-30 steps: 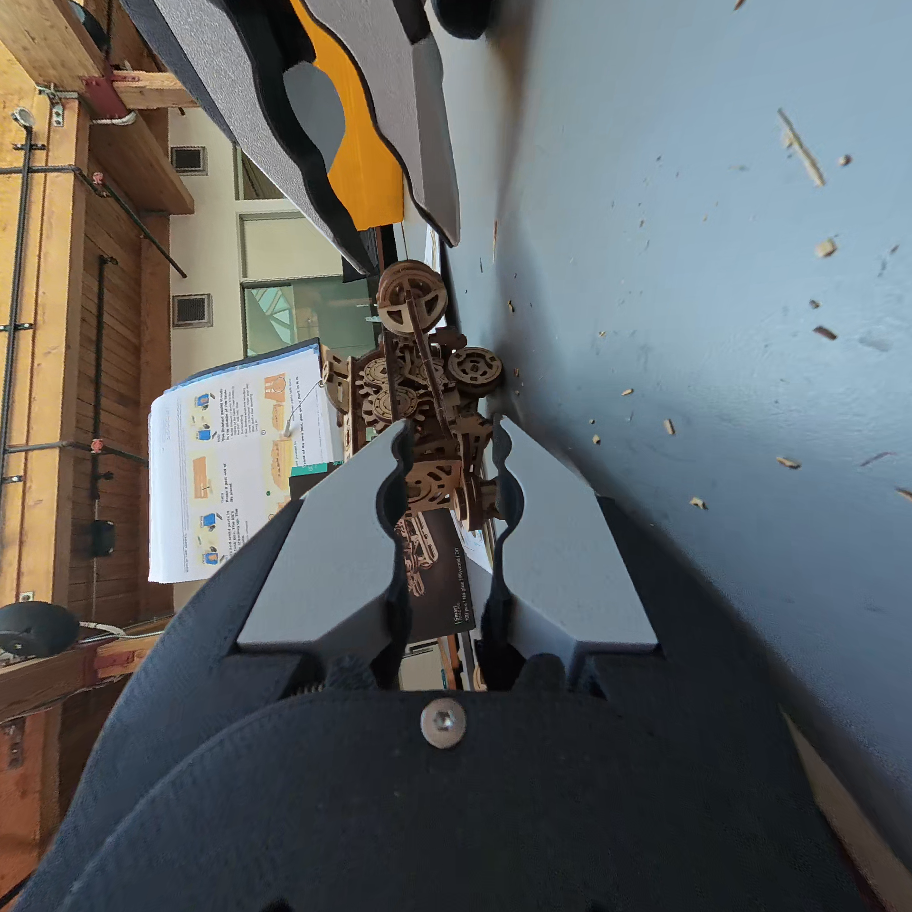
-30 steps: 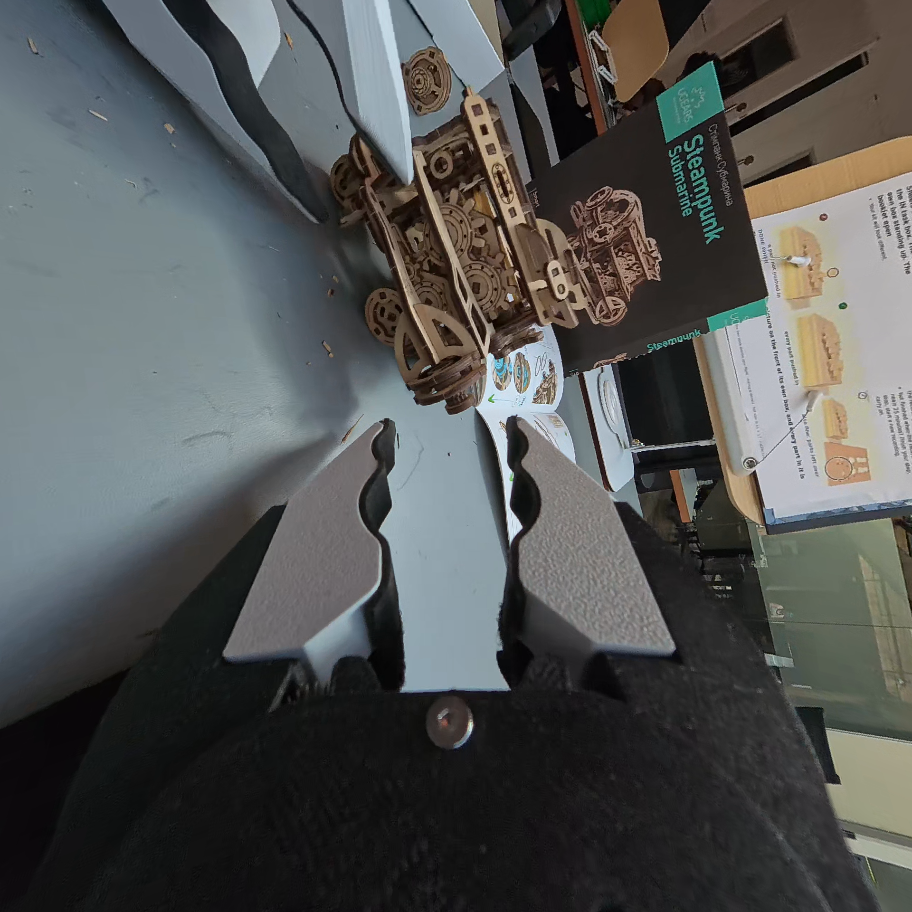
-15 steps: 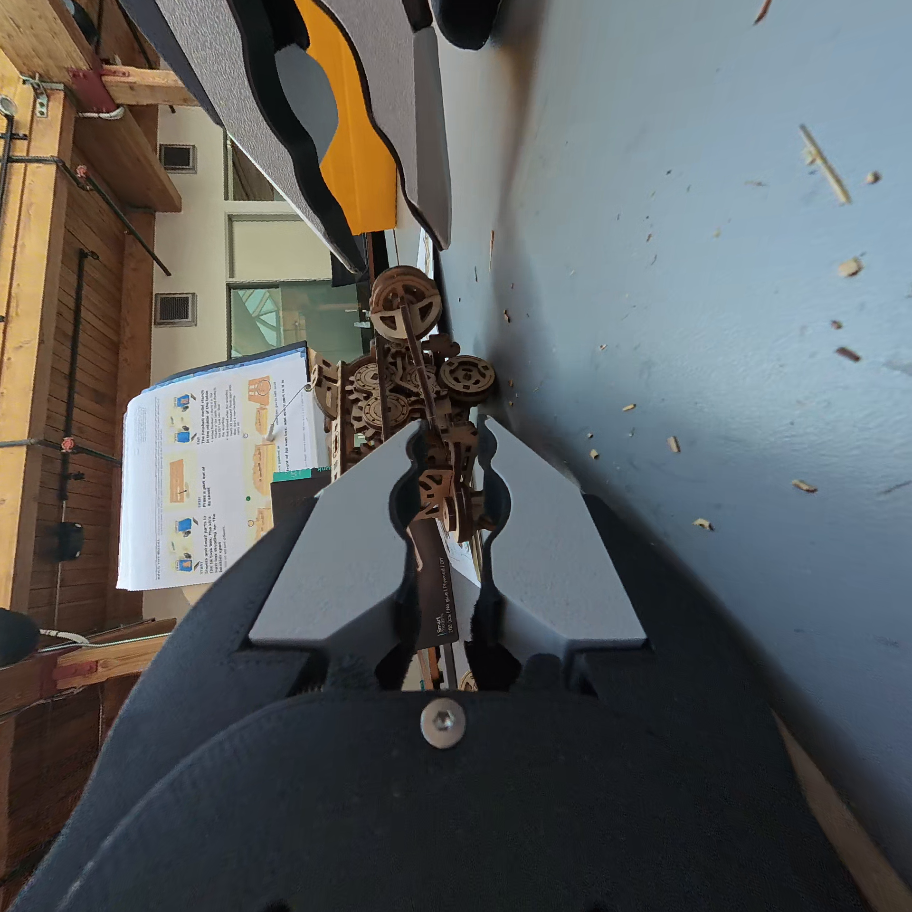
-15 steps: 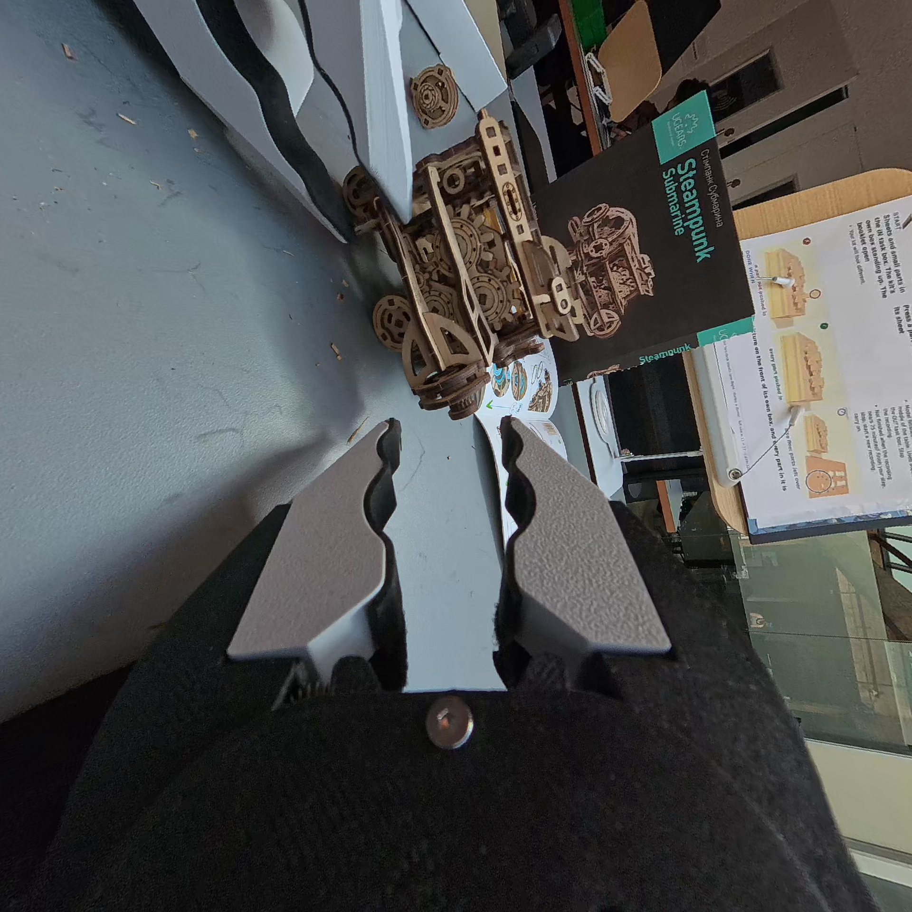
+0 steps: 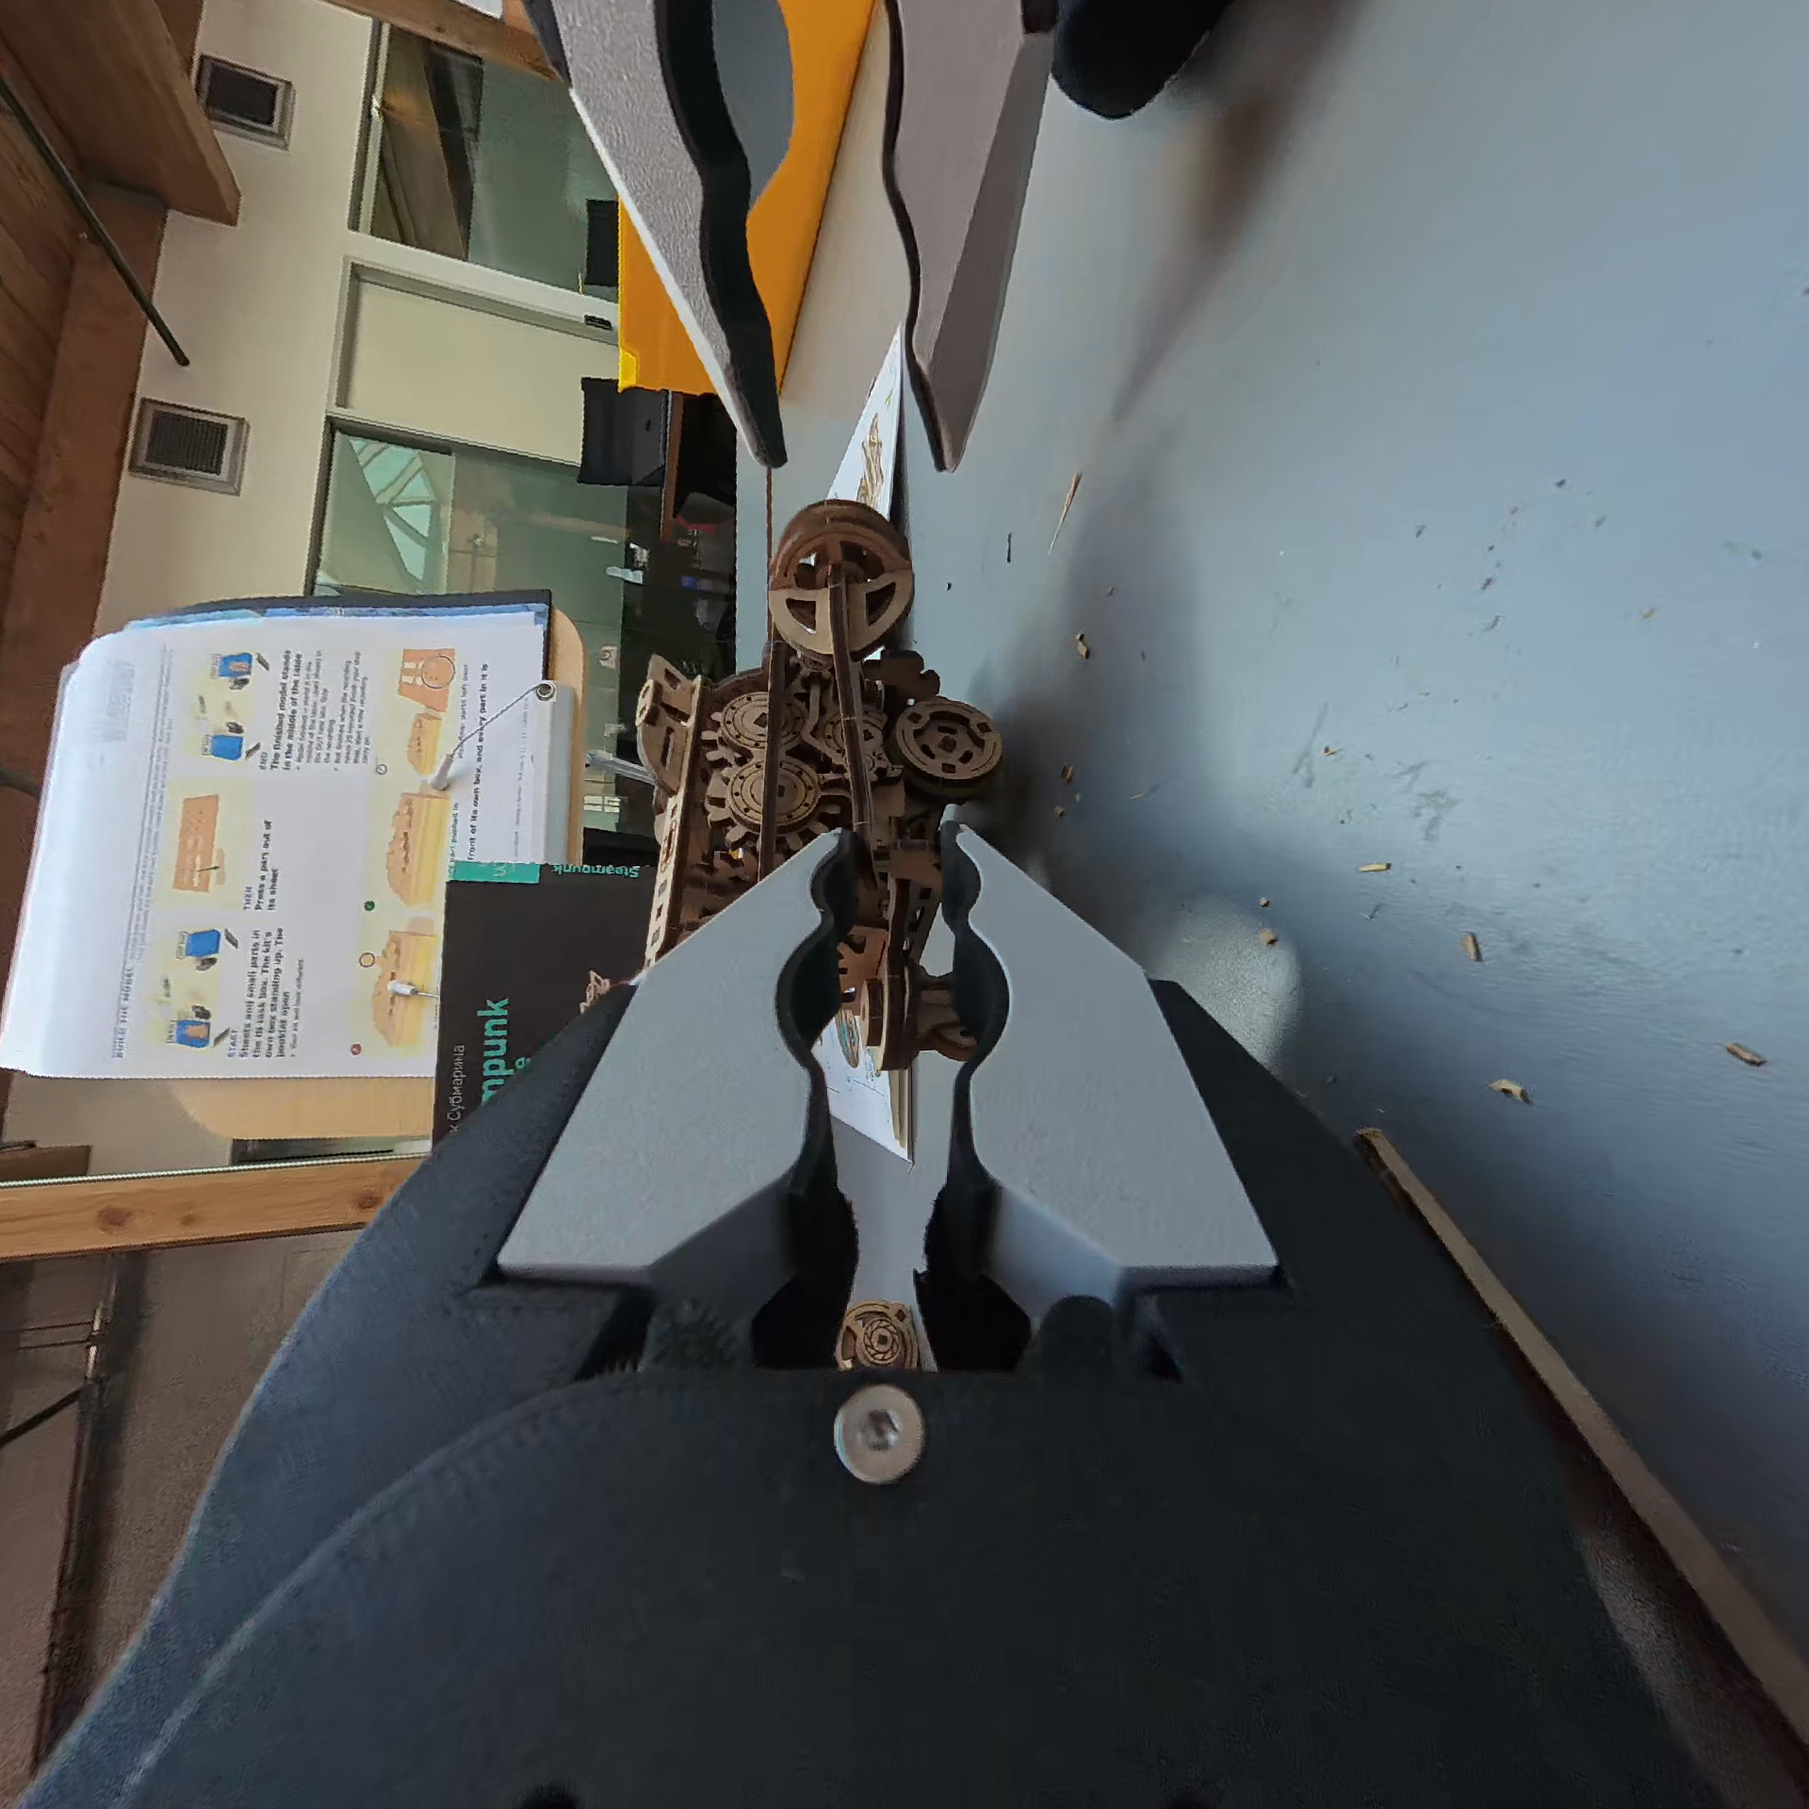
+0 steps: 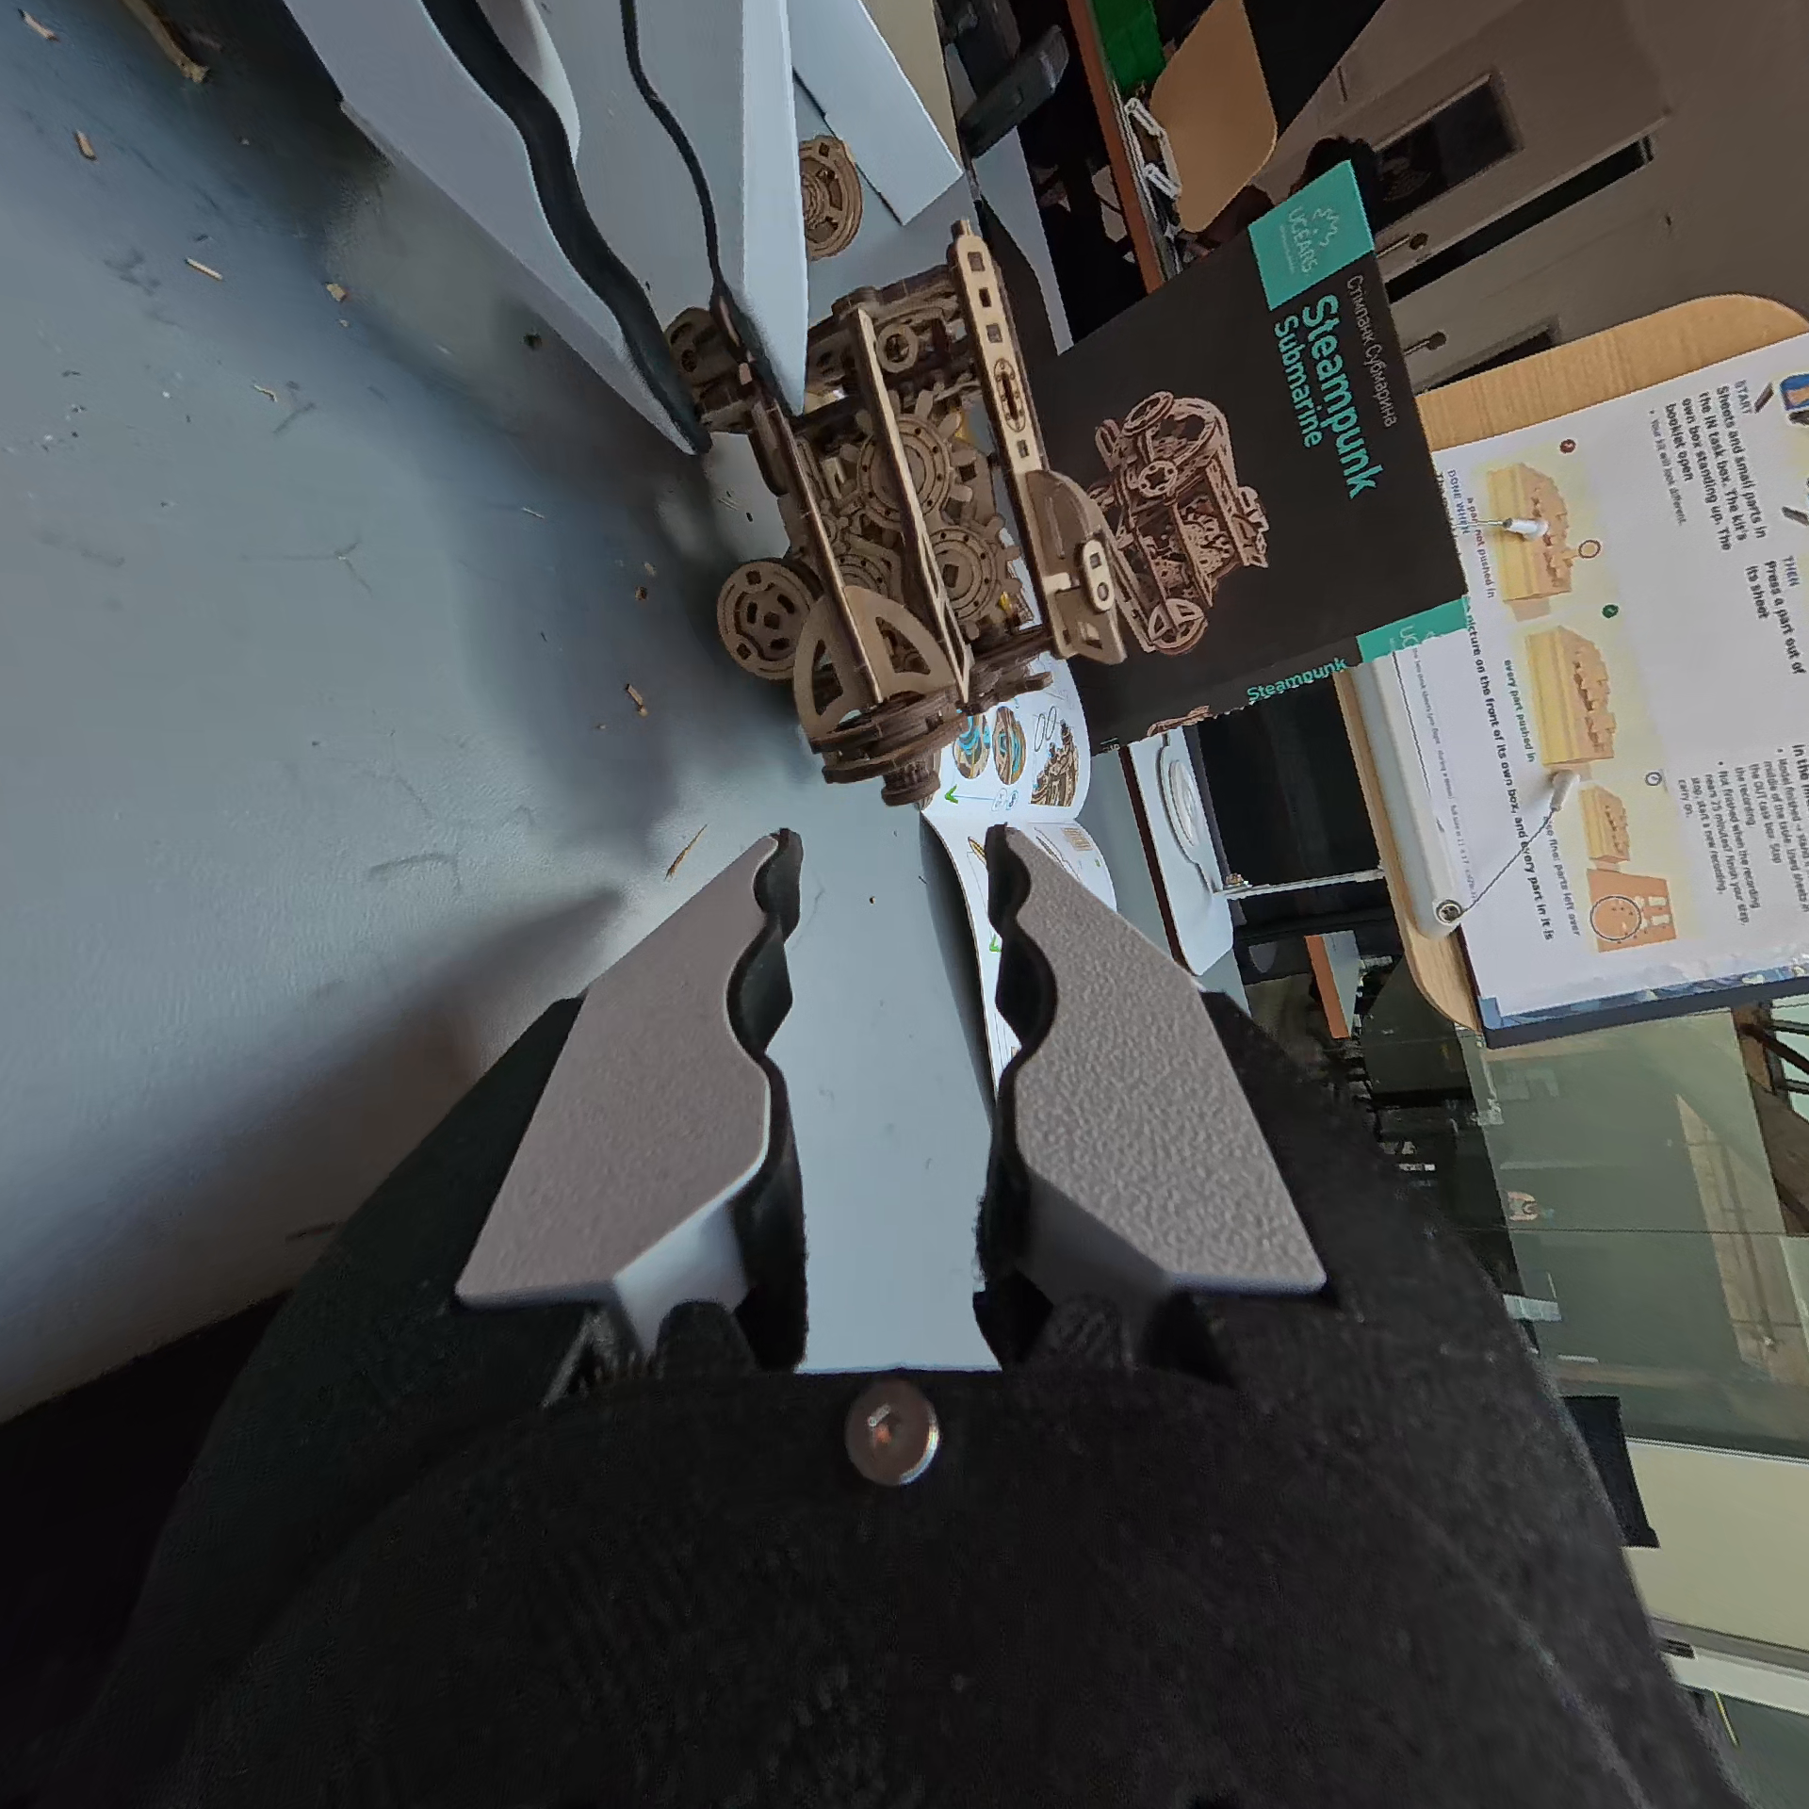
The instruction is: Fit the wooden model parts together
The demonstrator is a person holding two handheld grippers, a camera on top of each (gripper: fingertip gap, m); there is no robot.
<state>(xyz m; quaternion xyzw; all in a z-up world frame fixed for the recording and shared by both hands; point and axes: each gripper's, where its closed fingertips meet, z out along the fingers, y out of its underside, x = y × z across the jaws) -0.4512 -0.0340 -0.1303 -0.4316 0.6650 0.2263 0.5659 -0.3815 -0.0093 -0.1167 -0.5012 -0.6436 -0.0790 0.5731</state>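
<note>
The wooden model (image 6: pixel 901 548), a gear-filled vehicle-like assembly, stands on the blue-grey table (image 6: pixel 294 636) close to the table's far edge, where the open instruction booklet (image 6: pixel 1028 783) lies touching its end. Behind it a dark kit box (image 6: pixel 1273 470) stands upright, and beyond that a printed instruction sheet (image 6: pixel 1615 685) on a wooden board. The widest open surface is the table area on the model's side away from the box, bare except for scattered wood chips (image 5: pixel 1468 945).

The left gripper (image 5: pixel 896 861) is clamped on one end of the wooden model; both dark pads press against its frame. The right gripper (image 6: pixel 891 852) stands with its fingers apart and bare above the table, just short of the model's opposite, wheeled end, one fingertip over the booklet.

Count: one assembled model, two grippers, one booklet, one box, one instruction sheet, one loose round wooden gear part (image 6: pixel 830 196) lying on the table beyond the model.

In the left wrist view the loose gear shows only partly between the finger bases (image 5: pixel 879 1336). The left gripper's fingers cover the gripped end of the model. The box and sheet are partly cut off by the gripper body in the left wrist view. The room beyond the table is too cluttered to make out.
</note>
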